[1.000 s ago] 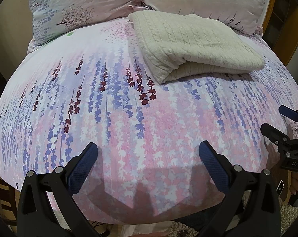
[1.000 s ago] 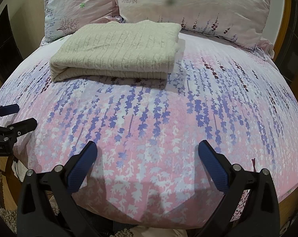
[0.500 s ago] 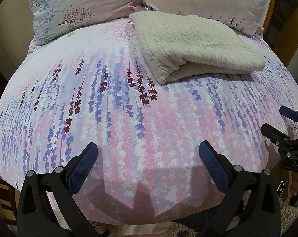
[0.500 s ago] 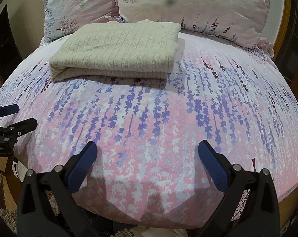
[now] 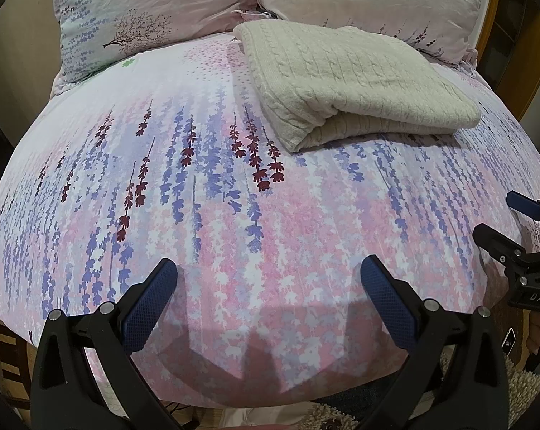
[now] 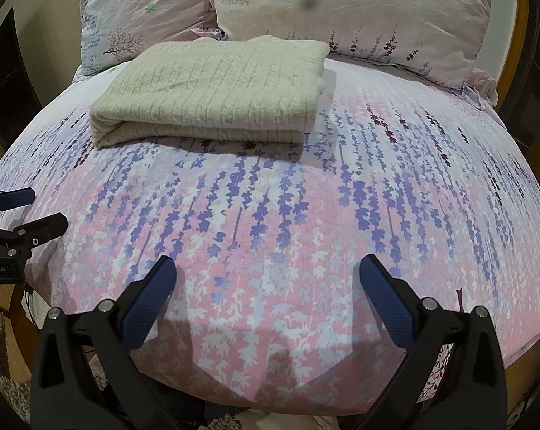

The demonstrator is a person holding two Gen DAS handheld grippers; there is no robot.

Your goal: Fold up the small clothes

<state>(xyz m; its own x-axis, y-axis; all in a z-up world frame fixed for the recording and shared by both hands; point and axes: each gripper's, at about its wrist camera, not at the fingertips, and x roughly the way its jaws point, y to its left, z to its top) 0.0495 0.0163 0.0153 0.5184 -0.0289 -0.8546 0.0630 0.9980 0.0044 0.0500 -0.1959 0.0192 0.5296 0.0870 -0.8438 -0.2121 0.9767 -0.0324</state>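
1. Near the pillows [image 6: 359, 10], well beyond both grippers, lies the cream cable-knit garment [image 6: 216, 89], already folded.
2. Left gripper [image 5: 268, 286] and right gripper [image 6: 268, 286] hover spread apart, empty.
3. Approach low; pinch corners squarely.

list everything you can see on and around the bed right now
knit garment: one, cream, folded, lying on the bed near the pillows
pillows: two, pale pink floral, at the head of the bed
bed cover: one, pink with purple flower print, spread over the bed
headboard: one, wooden, behind the pillows at the right
rug: one, cream shaggy, on the floor at the foot of the bed
left gripper: one, black with blue pads, open over the near edge
right gripper: one, black with blue pads, open over the near edge
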